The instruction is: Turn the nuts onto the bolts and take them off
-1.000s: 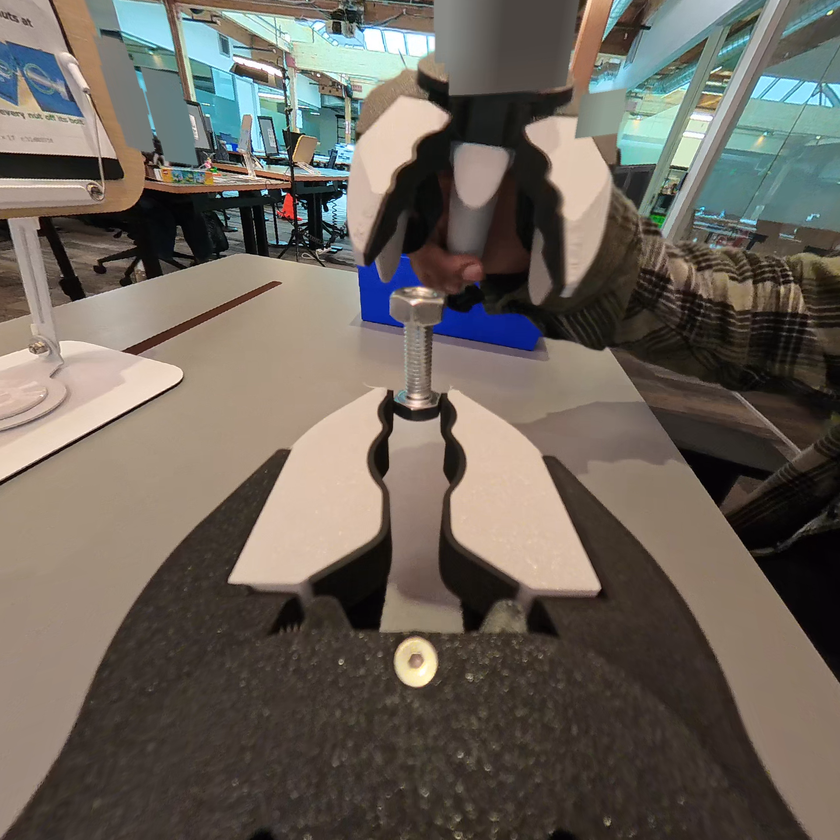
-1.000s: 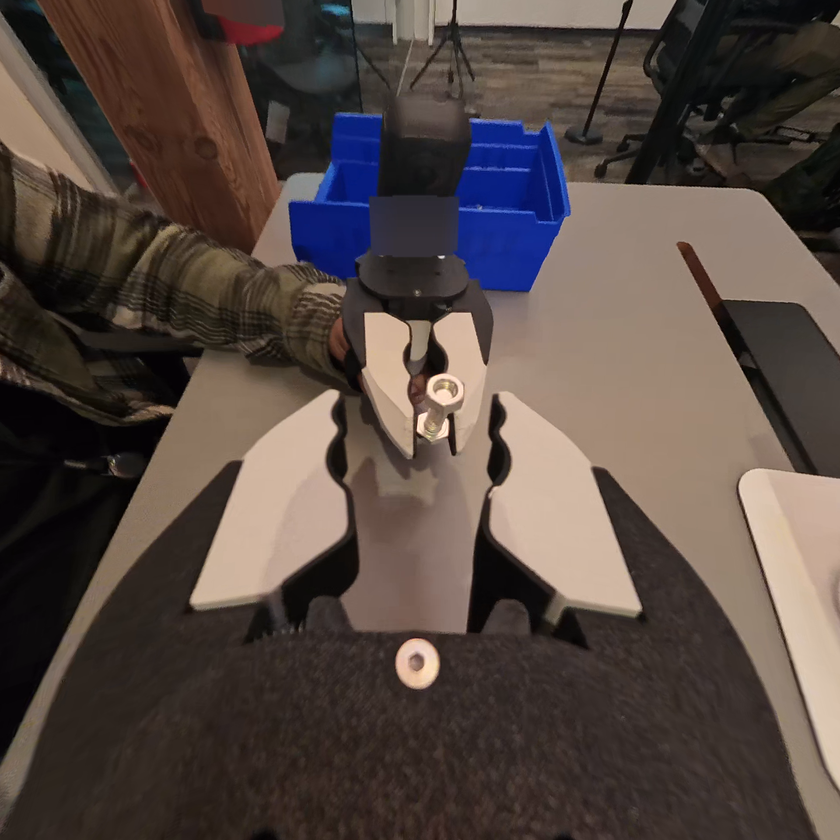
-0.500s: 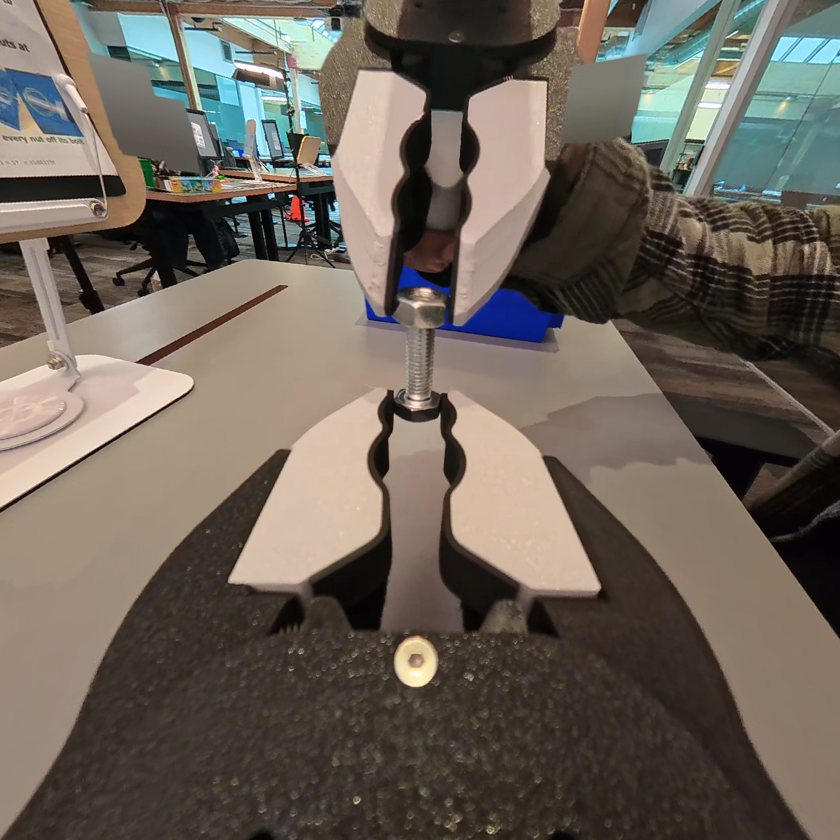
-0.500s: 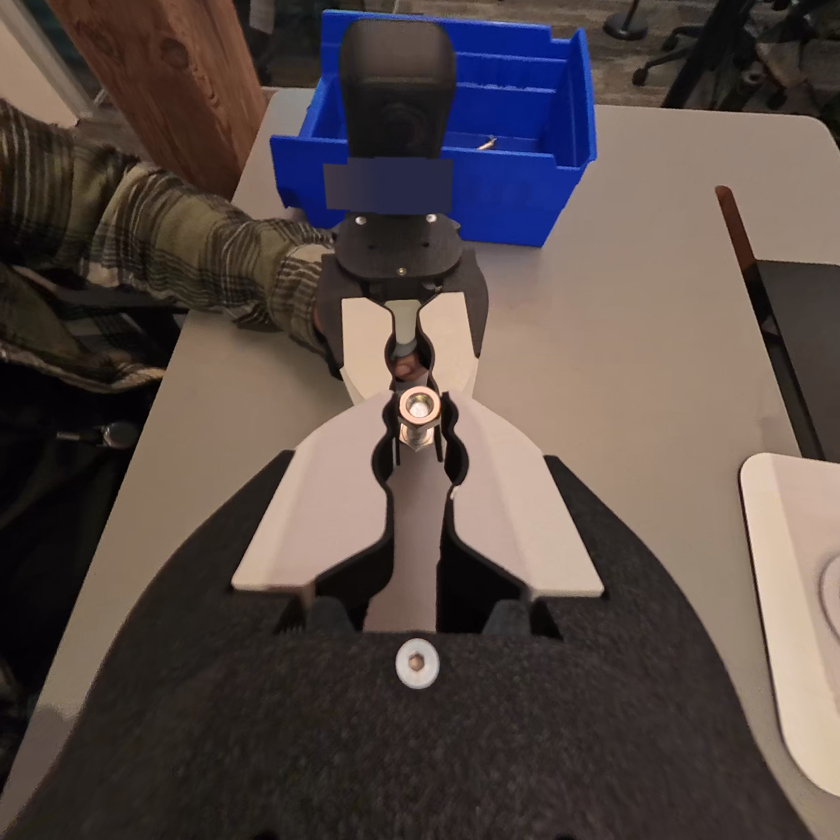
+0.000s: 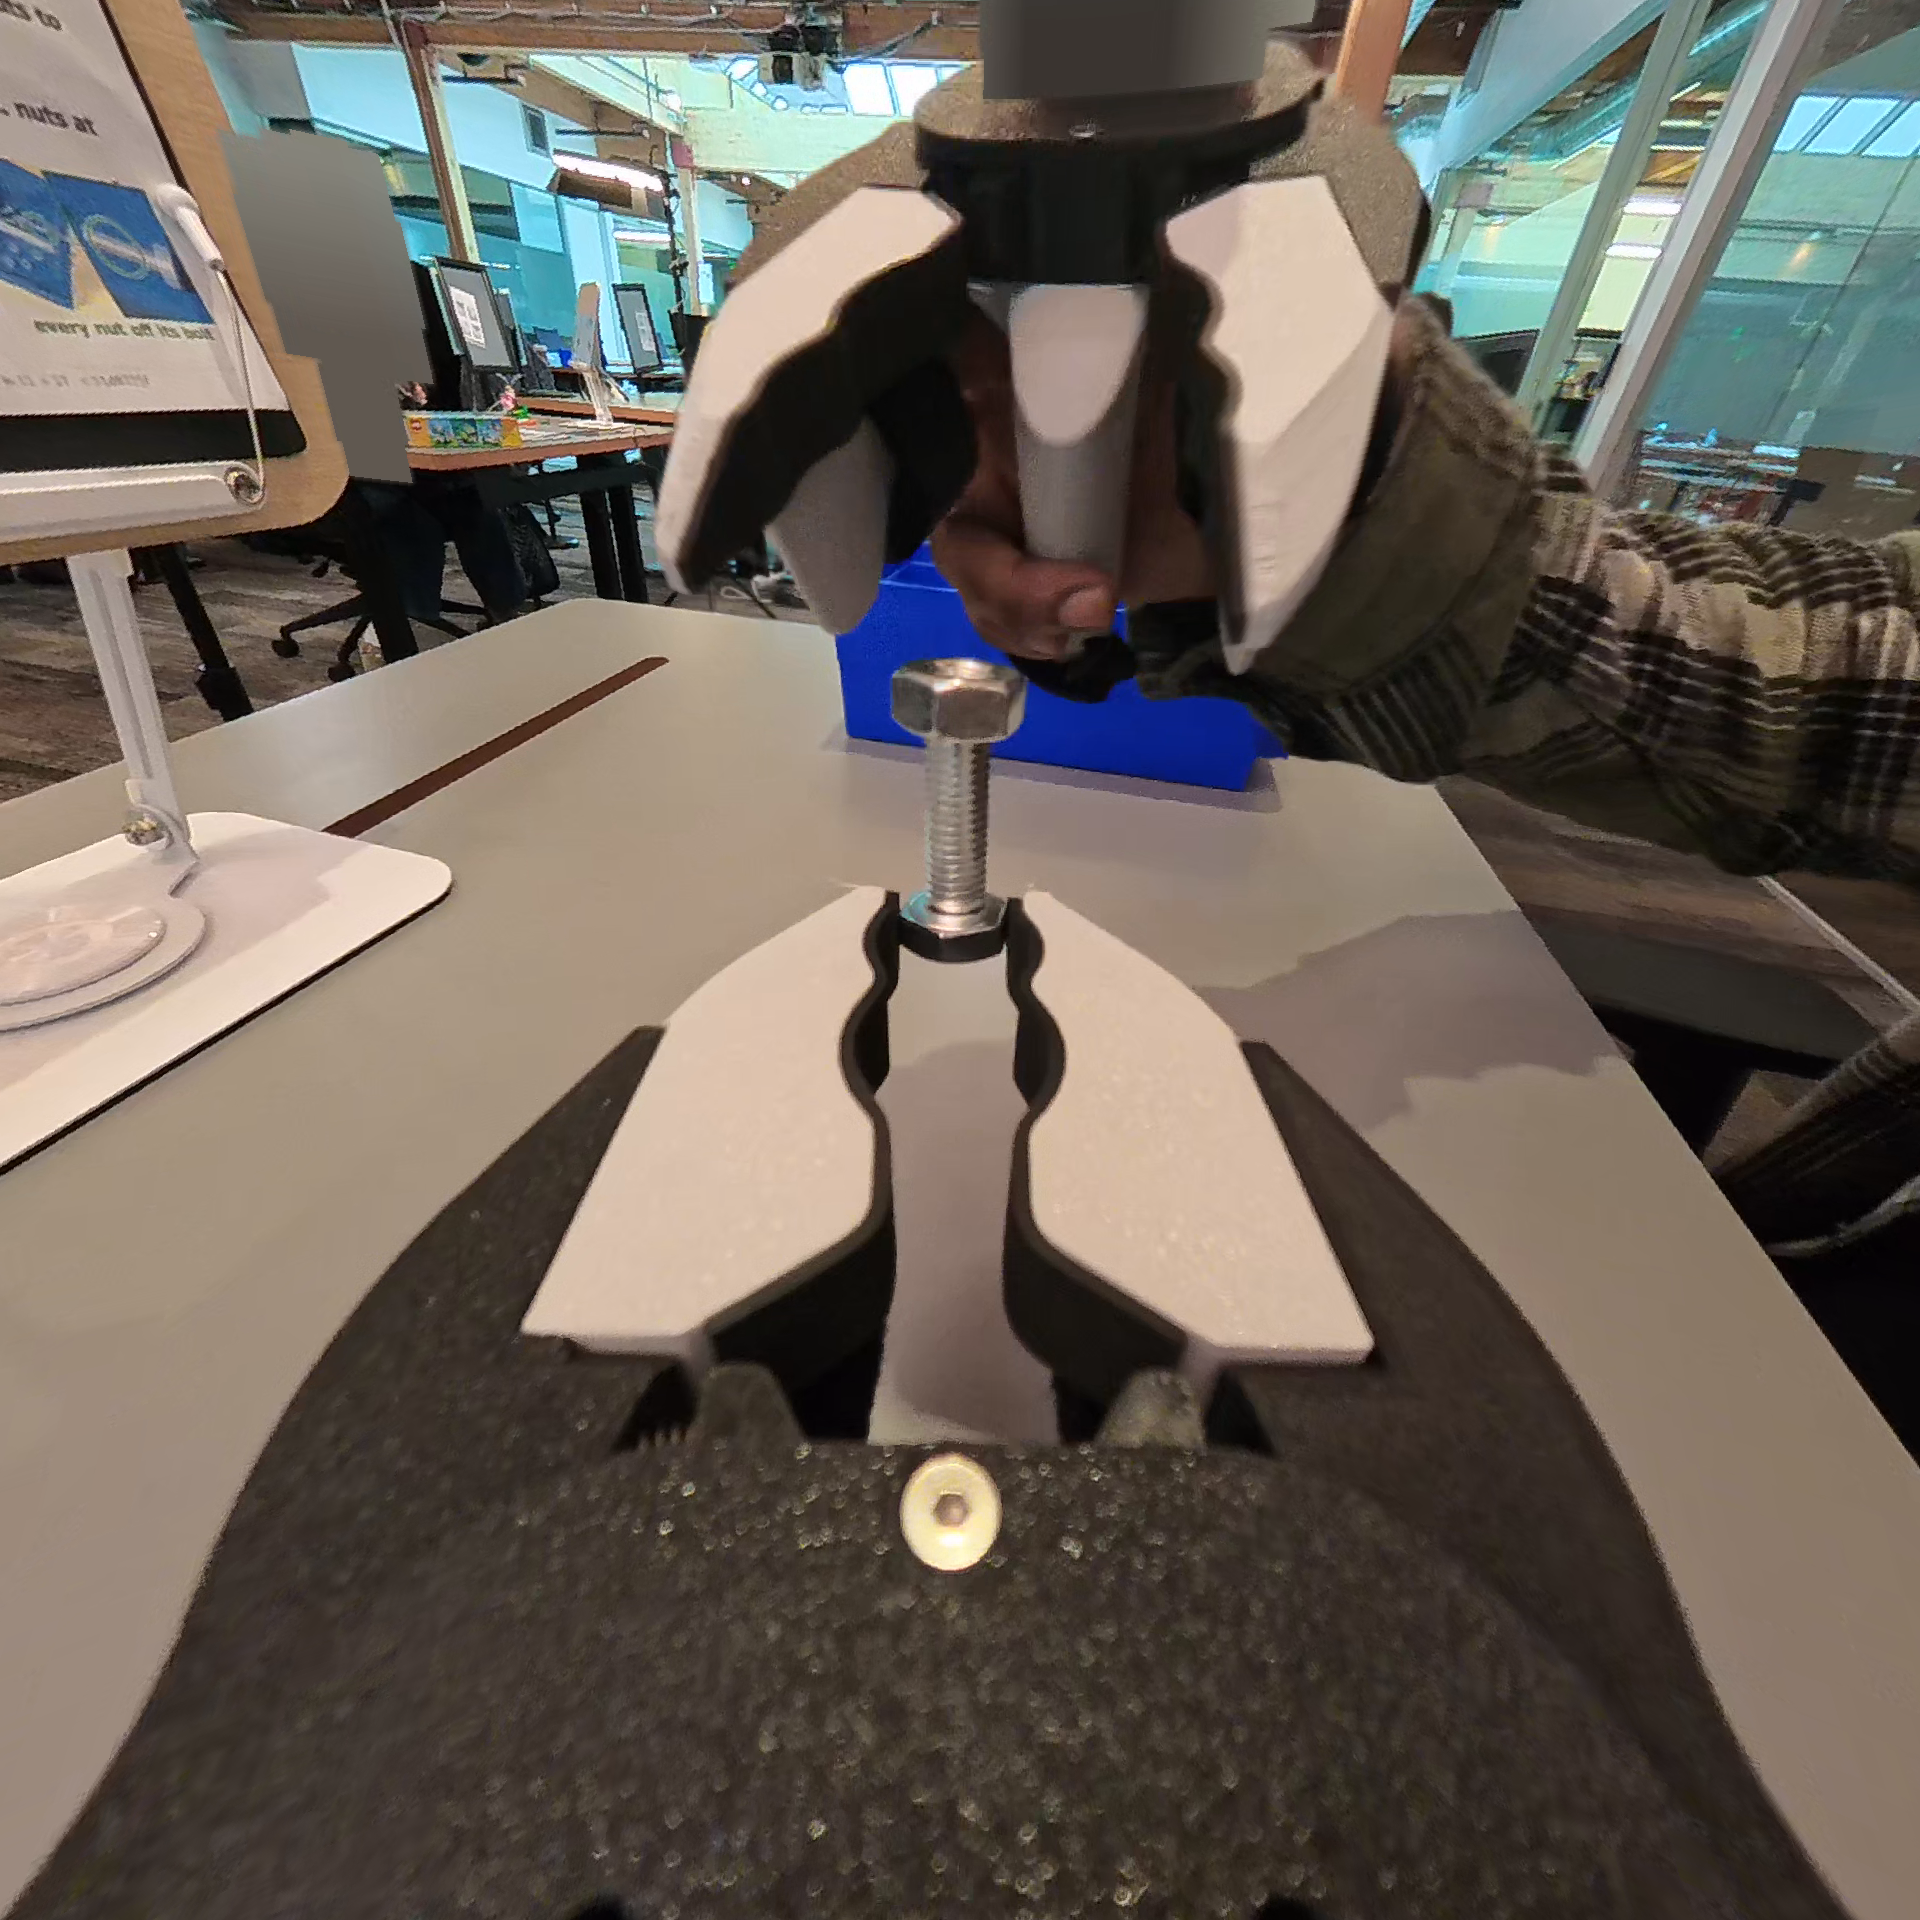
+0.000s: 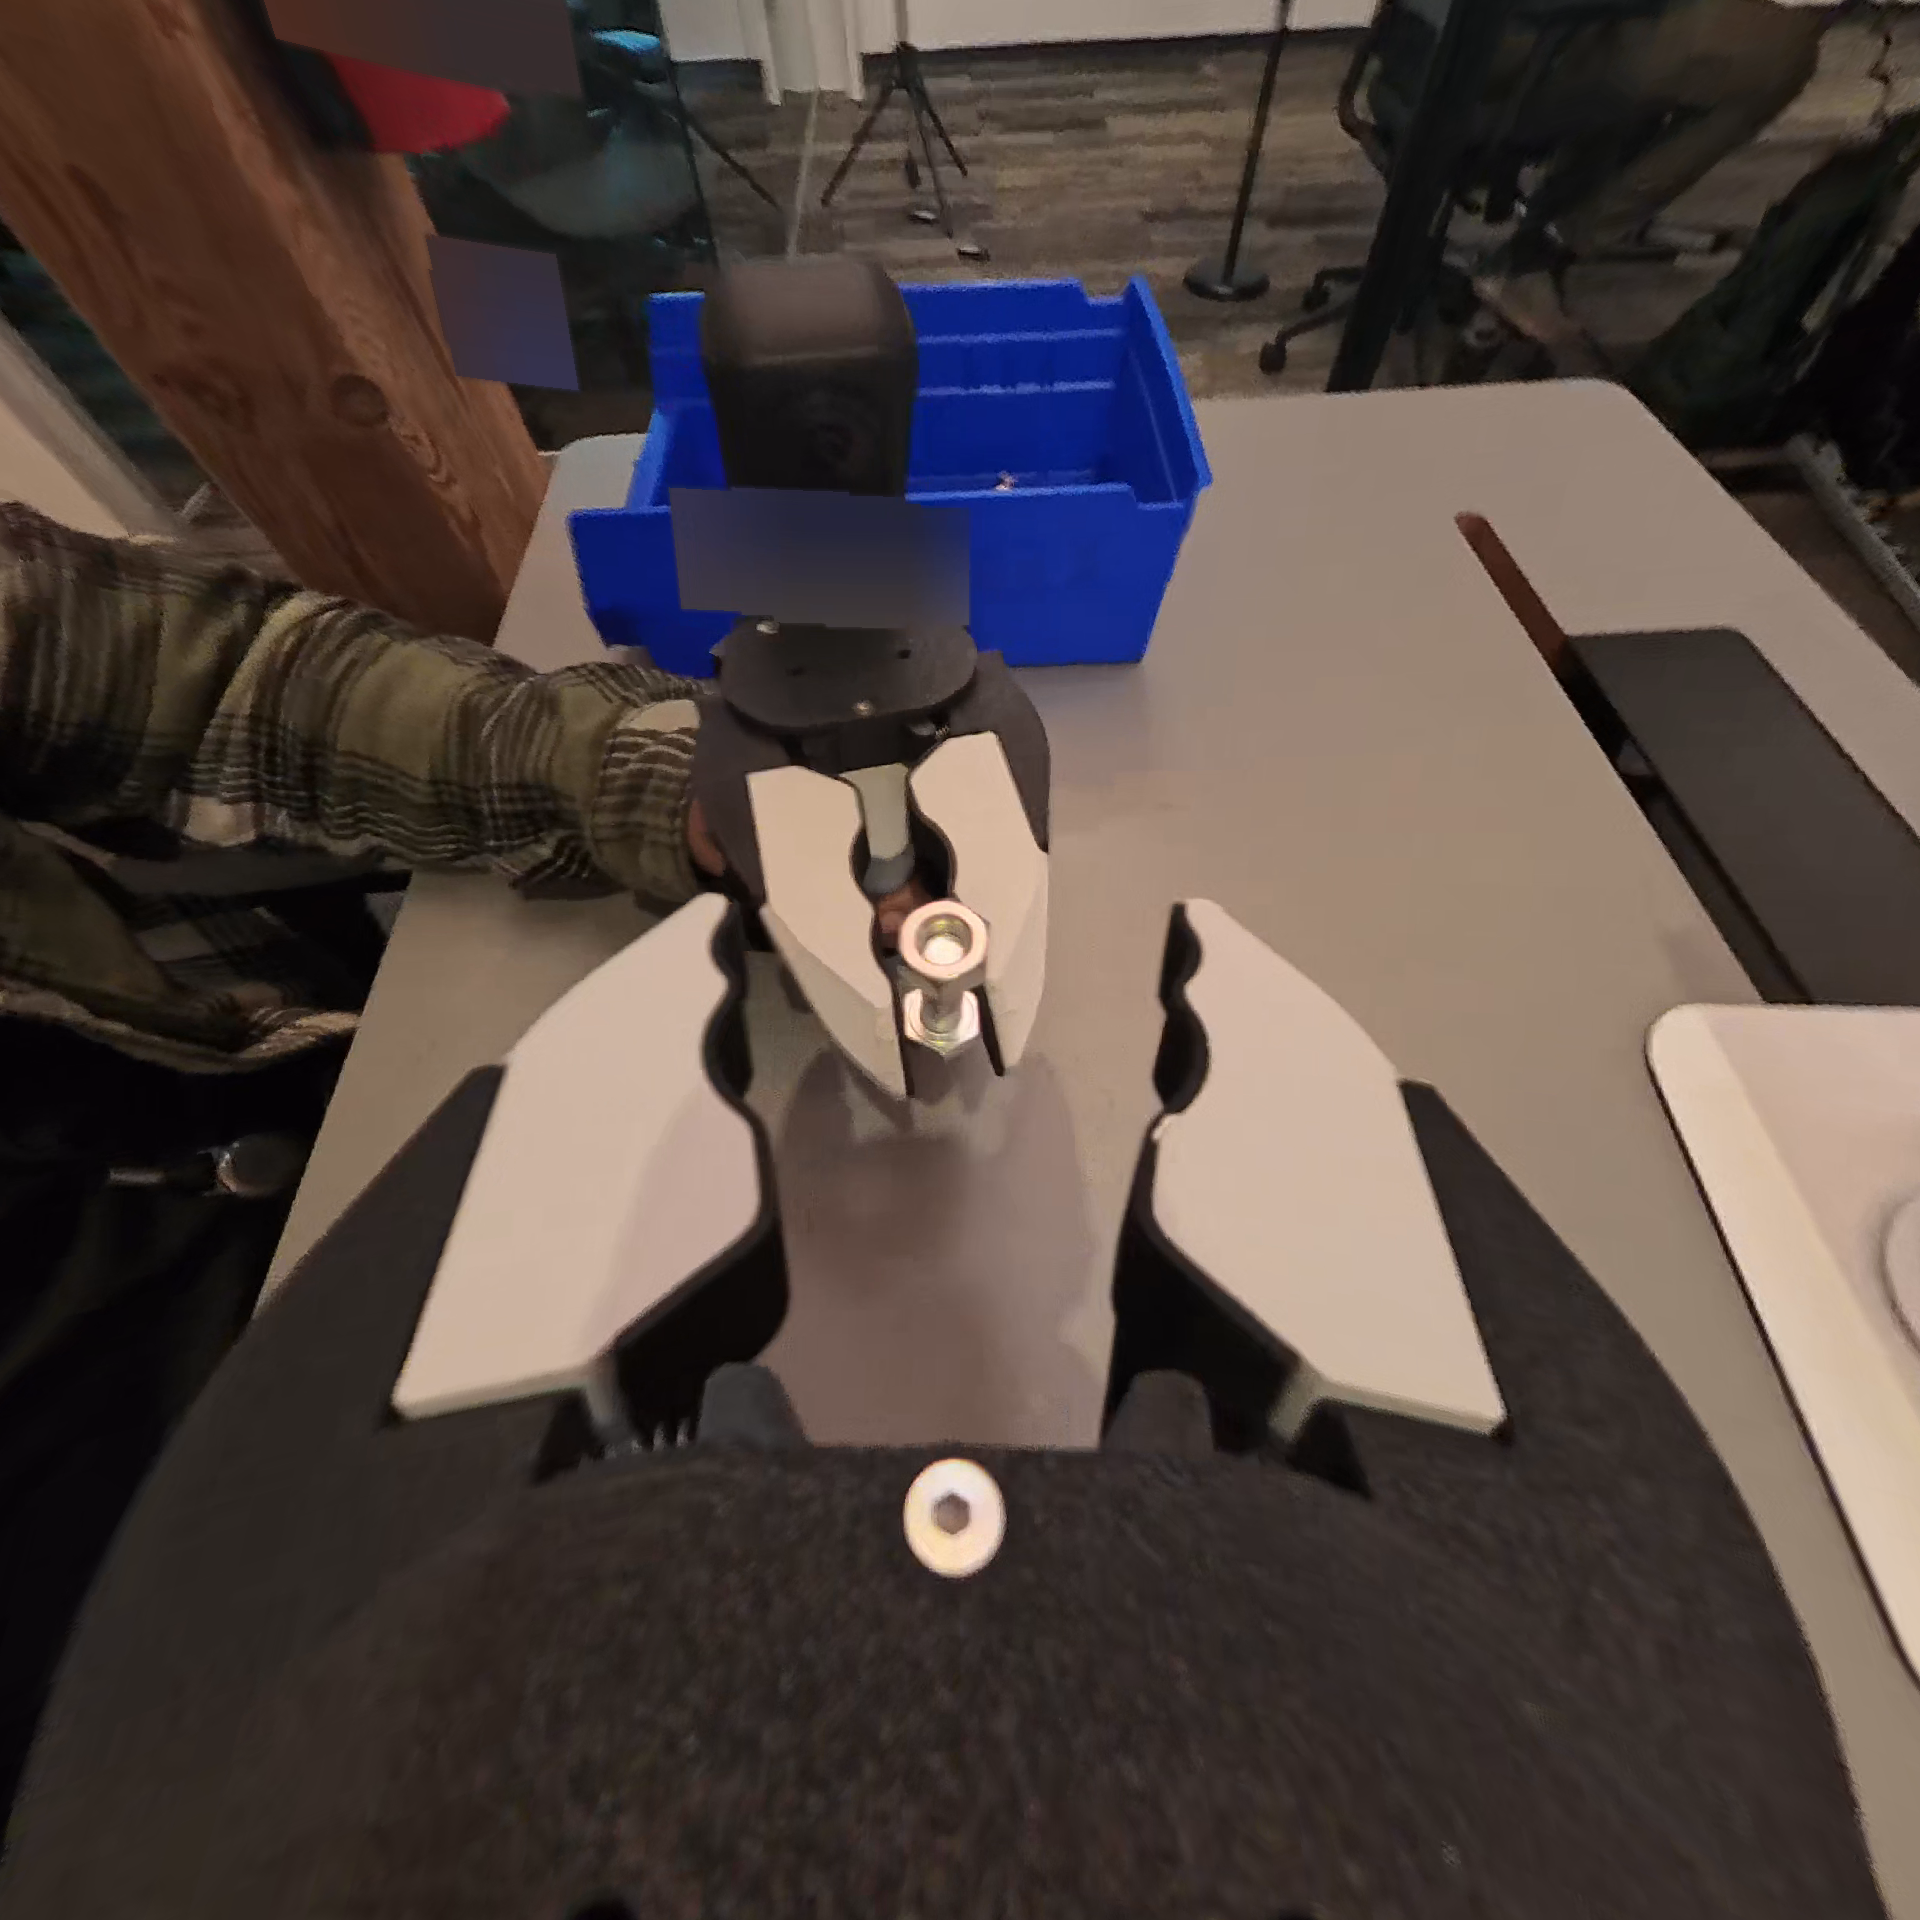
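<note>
A steel bolt stands upright on the grey table. My left gripper is shut on its hex head at the bottom. A hex nut sits at the top of the thread. My right gripper hangs just above the nut, open and empty, not touching it. In the right wrist view I look down on the nut between my open right gripper fingers, with the left gripper shut around the bolt below it.
A blue bin stands behind the bolt; it also shows in the left wrist view. A white stand base with a sign lies to one side. A black pad and a wooden post border the table. One gripper's finger ends stand about 5 cm off the other's.
Half a second ago my right gripper was shut around the nut. It has let go, opened wide and drawn back above it. The left gripper and bolt have not moved.
</note>
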The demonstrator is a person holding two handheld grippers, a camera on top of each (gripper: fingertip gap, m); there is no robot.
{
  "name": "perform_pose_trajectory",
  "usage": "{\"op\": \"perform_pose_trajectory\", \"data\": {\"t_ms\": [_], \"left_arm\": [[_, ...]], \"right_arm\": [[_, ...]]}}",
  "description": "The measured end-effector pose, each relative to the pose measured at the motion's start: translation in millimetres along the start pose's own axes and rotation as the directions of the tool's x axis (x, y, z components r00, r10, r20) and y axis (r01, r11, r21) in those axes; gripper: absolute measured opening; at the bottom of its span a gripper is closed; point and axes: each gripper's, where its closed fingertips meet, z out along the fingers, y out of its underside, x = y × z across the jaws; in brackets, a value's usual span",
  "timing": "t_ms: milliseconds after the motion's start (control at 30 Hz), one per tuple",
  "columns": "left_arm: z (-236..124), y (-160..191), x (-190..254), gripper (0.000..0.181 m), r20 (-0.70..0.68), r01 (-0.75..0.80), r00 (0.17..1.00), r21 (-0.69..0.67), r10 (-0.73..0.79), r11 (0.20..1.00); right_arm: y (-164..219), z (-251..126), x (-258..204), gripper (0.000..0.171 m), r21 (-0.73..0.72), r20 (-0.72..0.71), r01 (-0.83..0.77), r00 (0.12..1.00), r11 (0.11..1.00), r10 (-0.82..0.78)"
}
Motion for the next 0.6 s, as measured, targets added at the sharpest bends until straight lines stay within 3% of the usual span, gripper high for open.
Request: {"op": "perform_pose_trajectory", "data": {"t_ms": [100,233,600], "left_arm": [[0,-1,2,0.019,-0.018,0.005,1.0,0.004,-0.005,1.0],[0,0,2,0.019,-0.021,0.015,1.0,0.007,-0.015,1.0],[0,0,2,0.019,-0.029,0.029,0.999,0.01,-0.028,1.0]], "right_arm": [[0,3,-16,0.084,0.048,0.105,0.055,0.993,0.997,-0.06],[6,6,-31,0.08,0.072,0.177,0.071,0.981,0.995,-0.083],[8,3,-28,0.079,0.073,0.158,0.053,0.985,0.996,-0.064]]}}
